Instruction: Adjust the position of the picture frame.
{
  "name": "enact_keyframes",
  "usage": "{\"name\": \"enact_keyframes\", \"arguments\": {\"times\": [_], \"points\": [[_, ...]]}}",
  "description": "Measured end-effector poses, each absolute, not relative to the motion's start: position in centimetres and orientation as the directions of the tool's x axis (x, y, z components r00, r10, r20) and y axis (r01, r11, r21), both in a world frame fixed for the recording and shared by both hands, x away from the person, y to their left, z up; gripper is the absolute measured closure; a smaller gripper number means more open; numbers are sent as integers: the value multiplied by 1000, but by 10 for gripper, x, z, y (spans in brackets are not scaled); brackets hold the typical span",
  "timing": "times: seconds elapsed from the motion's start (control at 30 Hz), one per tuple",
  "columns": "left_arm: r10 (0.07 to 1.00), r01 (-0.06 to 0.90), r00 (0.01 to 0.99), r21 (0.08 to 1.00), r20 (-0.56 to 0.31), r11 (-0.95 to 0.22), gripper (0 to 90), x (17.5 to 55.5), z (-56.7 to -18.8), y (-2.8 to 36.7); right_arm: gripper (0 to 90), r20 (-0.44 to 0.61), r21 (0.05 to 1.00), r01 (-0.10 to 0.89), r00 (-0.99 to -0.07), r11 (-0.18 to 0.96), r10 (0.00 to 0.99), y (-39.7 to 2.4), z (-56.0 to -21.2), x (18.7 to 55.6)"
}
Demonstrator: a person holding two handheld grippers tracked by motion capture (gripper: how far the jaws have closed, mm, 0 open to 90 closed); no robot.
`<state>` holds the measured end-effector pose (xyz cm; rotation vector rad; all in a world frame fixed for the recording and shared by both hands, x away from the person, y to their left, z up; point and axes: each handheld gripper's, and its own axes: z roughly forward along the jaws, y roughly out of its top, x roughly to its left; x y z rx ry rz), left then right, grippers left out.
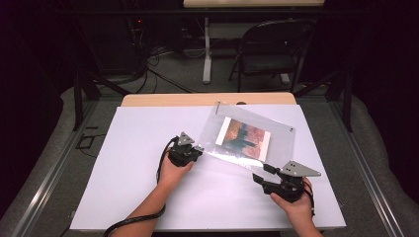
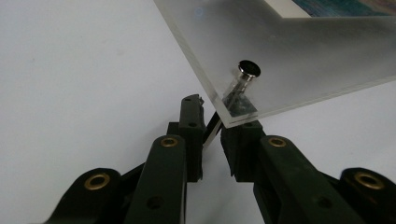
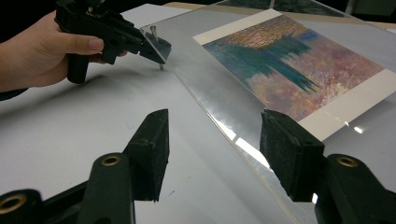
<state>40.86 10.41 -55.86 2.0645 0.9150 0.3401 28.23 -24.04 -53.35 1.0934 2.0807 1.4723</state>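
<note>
Two grippers | left gripper (image 2: 212,135) pinches metal standoff (image 2: 243,79) | clear acrylic frame (image 1: 281,140) | right gripper (image 3: 212,154) wide

You have a clear acrylic frame panel (image 1: 276,143) holding a white-bordered print (image 3: 299,65) streaked teal, blue, orange and pink. Your silver metal standoff pin (image 2: 245,77) carries a dark cap. The black plastic grippers show brass-coloured rivets, over a white table sheet (image 1: 138,148) with a tan wooden edge.
</note>
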Motion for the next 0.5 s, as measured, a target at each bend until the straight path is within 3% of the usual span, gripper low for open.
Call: {"name": "enact_keyframes", "arguments": {"times": [0.33,0.5], "points": [[706,500,698,786,-118,-363,805,410,-558,106,420,145,910,388,-628,146,765,-241,-534,283],[703,486,705,787,-96,-381,814,408,-556,106,421,147,909,390,-628,146,764,-242,-534,283]]}}
